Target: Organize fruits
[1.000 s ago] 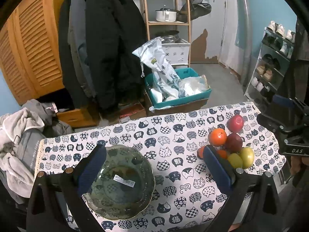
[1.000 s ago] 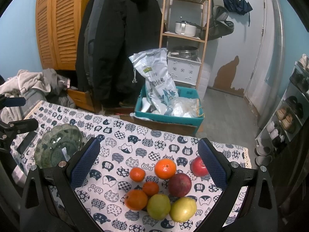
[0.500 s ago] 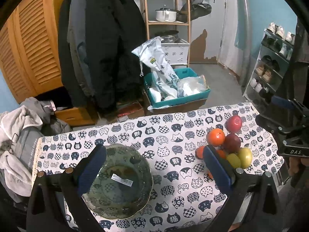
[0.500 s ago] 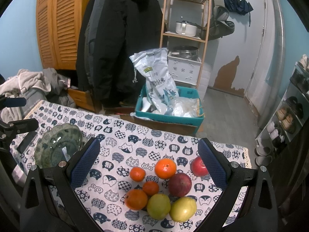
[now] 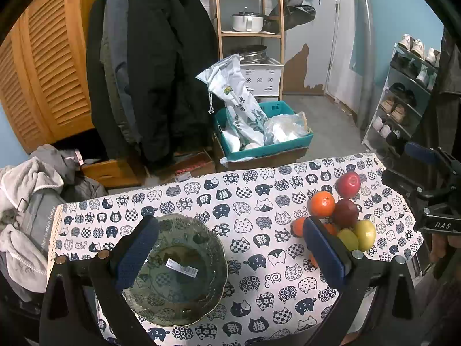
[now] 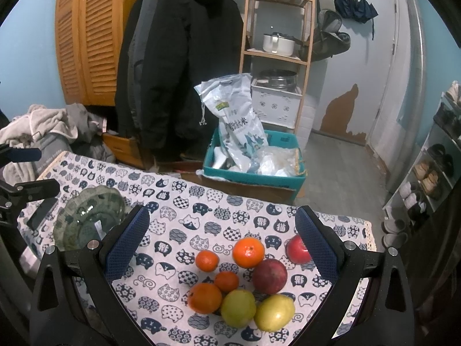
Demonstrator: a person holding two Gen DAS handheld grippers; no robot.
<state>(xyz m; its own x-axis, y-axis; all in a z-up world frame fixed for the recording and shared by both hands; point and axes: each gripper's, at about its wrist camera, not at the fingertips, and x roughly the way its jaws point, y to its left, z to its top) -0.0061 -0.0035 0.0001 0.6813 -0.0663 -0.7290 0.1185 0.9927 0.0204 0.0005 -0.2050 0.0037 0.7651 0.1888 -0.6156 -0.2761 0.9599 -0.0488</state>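
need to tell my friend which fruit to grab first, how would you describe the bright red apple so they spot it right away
On the table covered with the white cat-print cloth, look at the pile of round fruit near its right end. The shiny bright red apple sits at the far right edge of that pile, beside the big orange. Unlike the darker maroon apple in the pile, it is glossy and stands slightly apart.

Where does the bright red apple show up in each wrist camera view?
Left wrist: the bright red apple lies upper right, at the far end of the fruit cluster.
Right wrist: the same apple is lower right, partly behind a finger.
Shared landmark: the largest orange beside it.
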